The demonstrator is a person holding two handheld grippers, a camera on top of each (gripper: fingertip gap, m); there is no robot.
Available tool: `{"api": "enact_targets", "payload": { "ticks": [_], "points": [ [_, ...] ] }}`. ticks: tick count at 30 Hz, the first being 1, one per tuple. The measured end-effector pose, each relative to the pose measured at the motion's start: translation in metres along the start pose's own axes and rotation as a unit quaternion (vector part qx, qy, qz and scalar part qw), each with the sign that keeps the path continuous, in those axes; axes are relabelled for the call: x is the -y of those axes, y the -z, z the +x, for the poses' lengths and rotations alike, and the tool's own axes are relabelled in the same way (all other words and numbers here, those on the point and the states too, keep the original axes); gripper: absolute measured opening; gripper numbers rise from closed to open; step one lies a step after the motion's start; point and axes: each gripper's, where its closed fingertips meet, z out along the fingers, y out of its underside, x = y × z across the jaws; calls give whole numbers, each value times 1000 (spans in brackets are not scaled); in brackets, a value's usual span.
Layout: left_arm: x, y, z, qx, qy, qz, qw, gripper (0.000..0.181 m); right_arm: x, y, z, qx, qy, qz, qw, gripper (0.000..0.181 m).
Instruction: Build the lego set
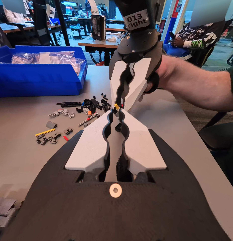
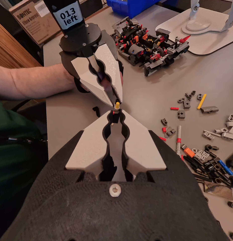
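Both grippers (tips meeting) pinch small pieces (image 2: 117,105); blue bin (image 1: 48,80) holds bags (image 1: 45,58).

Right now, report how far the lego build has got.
Done: a partly built car chassis sits on the table. In hand: the left gripper pinches a small yellow-tipped piece, tip to tip with the right gripper, which grips a black part. Left: many loose pieces lie unsorted.

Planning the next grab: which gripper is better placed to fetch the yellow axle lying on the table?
Probably the left gripper: the yellow axle lies on its side of the table, while the right gripper sits farther off. Both are shut on small parts now, so one must release first.
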Motion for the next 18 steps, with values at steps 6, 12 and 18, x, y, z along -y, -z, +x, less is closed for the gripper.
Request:
{"api": "enact_targets", "payload": {
  "ticks": [6, 12, 18],
  "points": [
    [-6, -2, -7, 33, -17, -20, 999, 5, -4, -4, 11, -54, 4, -15, 998, 8],
    [-10, 0, -14, 38, 11, -29, 999, 4, -1, -8, 15, -62, -23, 6, 998, 14],
    [-26, 0, -25, 53, 53, -66, 995, 4, -6, -3, 26, -86, -47, 17, 995, 22]
  ]
}}
